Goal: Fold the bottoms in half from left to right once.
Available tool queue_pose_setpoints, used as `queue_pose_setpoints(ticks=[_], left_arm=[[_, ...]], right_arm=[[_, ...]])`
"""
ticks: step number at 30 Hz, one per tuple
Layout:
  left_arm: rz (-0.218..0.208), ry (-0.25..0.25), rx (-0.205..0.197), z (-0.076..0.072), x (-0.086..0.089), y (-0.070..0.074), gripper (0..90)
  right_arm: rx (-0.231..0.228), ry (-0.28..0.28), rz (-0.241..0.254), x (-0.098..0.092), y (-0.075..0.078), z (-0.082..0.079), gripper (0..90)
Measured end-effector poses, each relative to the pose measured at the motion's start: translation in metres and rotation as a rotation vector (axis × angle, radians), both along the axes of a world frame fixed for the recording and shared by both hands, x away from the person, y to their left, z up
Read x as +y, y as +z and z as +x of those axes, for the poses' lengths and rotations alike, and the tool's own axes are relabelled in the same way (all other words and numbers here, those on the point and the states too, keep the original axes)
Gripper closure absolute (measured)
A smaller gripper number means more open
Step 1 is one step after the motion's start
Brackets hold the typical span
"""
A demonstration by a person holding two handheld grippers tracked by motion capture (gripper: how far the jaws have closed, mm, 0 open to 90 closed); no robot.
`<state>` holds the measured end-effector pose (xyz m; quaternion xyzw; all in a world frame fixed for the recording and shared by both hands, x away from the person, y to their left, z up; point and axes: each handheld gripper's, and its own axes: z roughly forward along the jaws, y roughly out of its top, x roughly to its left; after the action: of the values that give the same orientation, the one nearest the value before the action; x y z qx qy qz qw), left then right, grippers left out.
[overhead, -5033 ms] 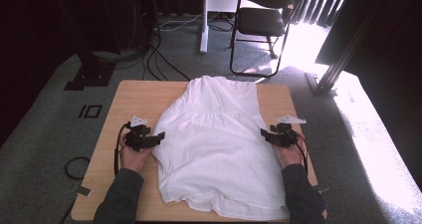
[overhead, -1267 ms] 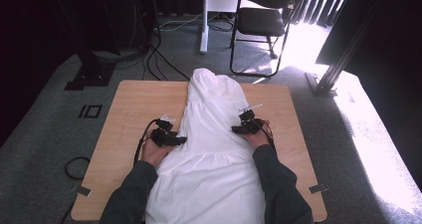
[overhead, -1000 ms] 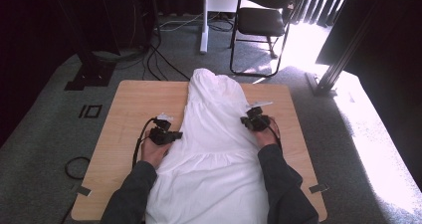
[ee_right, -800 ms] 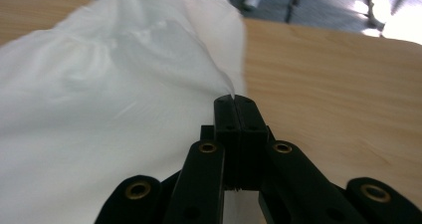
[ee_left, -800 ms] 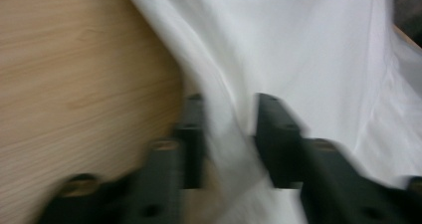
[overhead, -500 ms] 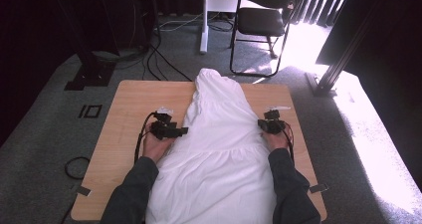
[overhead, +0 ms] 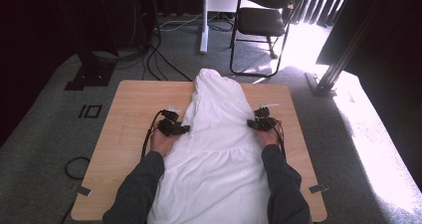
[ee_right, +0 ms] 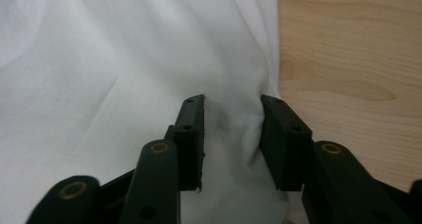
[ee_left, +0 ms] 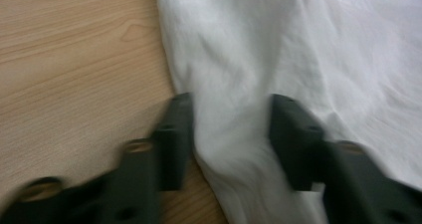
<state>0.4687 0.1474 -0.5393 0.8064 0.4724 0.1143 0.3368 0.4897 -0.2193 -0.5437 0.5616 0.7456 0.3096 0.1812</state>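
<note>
Both grippers at the white garment's (overhead: 219, 149) side edges

My gripper views show a fabric ridge between parted jaws, left gripper (ee_left: 231, 134) closing, right gripper (ee_right: 231, 134) opening; overhead, bare table (overhead: 124, 109) flanks the garment

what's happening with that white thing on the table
A person is folding a white garment on a wooden table, a gripper in each hand. The left gripper is at the garment's left edge, the right gripper at its right edge. Both sets of jaws stand parted astride a ridge of cloth; the left have just been closing, the right opening.
</note>
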Motion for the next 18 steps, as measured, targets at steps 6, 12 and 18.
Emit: queue_pose_setpoints(ticks=[6, 12, 18], left_arm=[[-0.057, -0.014, 0.021, -0.012, 0.015, -0.003, 88.8], [-0.016, -0.059, 0.021, -0.062, 0.030, -0.002, 88.8], [0.033, -0.116, 0.050, -0.117, 0.034, 0.001, 88.6]], right_arm=[[-0.024, -0.004, 0.008, 0.000, -0.003, -0.015, 83.3], [-0.034, 0.051, 0.006, 0.003, -0.005, -0.051, 84.1], [-0.026, 0.117, 0.033, 0.004, -0.006, -0.110, 84.0]])
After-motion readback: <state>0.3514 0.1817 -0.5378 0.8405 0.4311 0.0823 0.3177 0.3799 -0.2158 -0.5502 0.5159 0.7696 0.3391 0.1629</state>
